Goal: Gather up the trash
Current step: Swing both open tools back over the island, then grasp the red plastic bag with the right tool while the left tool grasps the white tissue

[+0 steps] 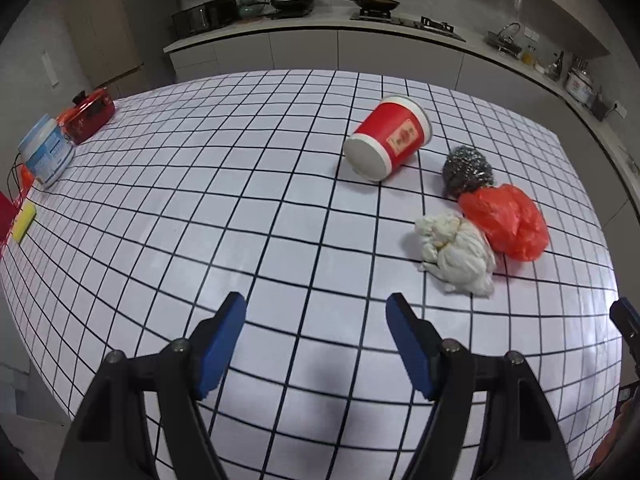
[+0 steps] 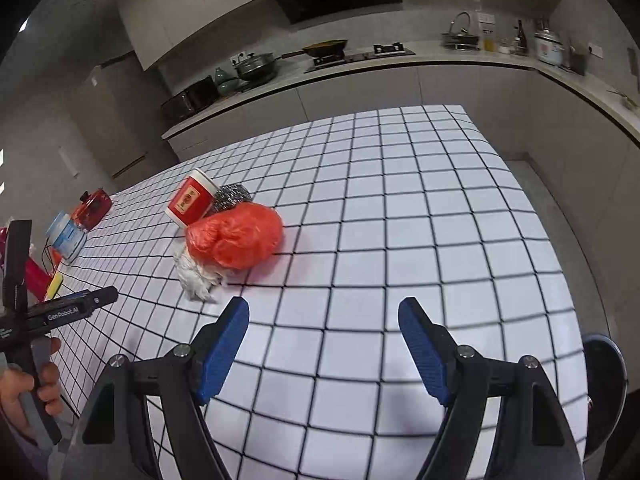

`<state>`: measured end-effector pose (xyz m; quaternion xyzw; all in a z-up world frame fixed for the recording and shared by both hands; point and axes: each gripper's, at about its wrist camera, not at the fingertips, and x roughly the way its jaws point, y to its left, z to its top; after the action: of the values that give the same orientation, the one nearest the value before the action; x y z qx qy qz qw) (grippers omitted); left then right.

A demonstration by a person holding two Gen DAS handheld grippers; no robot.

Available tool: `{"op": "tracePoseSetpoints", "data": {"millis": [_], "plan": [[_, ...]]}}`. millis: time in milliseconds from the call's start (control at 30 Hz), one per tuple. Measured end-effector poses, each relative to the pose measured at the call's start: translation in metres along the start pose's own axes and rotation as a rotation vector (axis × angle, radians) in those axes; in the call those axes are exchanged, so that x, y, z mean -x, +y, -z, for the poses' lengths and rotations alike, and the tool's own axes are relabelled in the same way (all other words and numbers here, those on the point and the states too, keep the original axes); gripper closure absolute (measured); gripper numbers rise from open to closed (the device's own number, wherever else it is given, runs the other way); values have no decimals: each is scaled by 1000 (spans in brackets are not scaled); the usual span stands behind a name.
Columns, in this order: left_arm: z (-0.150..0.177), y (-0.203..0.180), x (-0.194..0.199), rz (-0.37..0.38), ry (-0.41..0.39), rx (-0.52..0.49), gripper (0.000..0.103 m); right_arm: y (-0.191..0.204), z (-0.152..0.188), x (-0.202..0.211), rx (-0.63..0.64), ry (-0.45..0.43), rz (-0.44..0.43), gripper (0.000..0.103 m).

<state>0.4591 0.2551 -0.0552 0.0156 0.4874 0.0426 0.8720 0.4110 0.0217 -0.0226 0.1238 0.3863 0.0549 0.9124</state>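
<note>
A grid-patterned table (image 1: 240, 200) is carrying a tipped red cup (image 1: 390, 142), steel scourer (image 1: 468, 172), orange bag (image 1: 506, 220) and white rag (image 1: 456, 254) (clustered together); far-edge clutter is possibly tubs.

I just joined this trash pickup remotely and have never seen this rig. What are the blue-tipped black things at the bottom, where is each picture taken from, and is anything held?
No robot: a person holds two hand grippers, each with a fisheye camera looking along its jaws. One picture shows the left gripper, the other the right gripper; both are open and empty. On the checked table lie a tipped red paper cup, a steel scourer, an orange plastic bag and a crumpled white tissue.
</note>
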Motion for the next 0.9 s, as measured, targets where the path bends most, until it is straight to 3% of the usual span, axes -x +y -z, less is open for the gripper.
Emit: {"op": "tracePoseSetpoints", "data": {"millis": [333,500,633,900], "plan": [[-24,2,-9,60,-9,-76,29,40,-34,-28,19,4,22,24],[-33,7,-20,151,6,-146,29,66,-40,-55,-39,21,35,24],[-32,-6,-27,235,21,-214,29,74,-45,-76,-84,43,49,24],[-33,-29,-33,269,38,-255,29,75,-49,-114,-79,113,35,24]]}}
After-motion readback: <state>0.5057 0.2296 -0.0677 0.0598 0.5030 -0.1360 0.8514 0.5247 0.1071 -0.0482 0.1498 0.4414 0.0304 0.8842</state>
